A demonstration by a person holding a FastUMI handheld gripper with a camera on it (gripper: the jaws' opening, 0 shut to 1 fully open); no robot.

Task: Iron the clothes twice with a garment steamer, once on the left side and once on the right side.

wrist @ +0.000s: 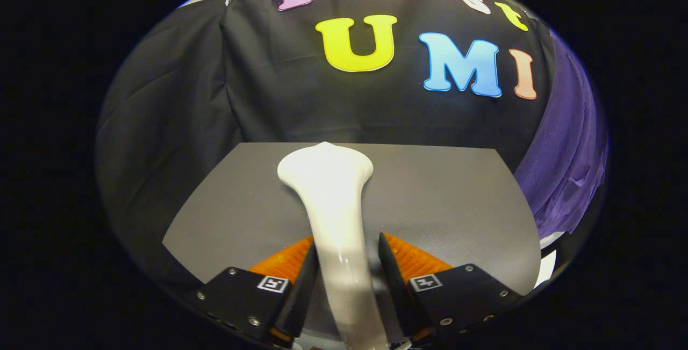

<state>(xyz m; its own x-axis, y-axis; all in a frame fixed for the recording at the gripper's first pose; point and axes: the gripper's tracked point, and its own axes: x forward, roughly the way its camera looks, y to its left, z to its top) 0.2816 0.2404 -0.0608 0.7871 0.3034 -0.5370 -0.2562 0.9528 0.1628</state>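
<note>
Your gripper (pixel 346 253) pinches the white garment steamer (pixel 333 199) by its neck, head over the grey table (pixel 441 199). The purple garment (pixel 564 167) hangs right of the steamer, well apart. Swing carelessly and the smooth neck may twist in your grip.

Grey table (pixel 441 199), black cloth wall (pixel 177 102)

The claw (pixel 344 264) points forward — both fingers (pixel 303 280) clamped on something white.
</note>
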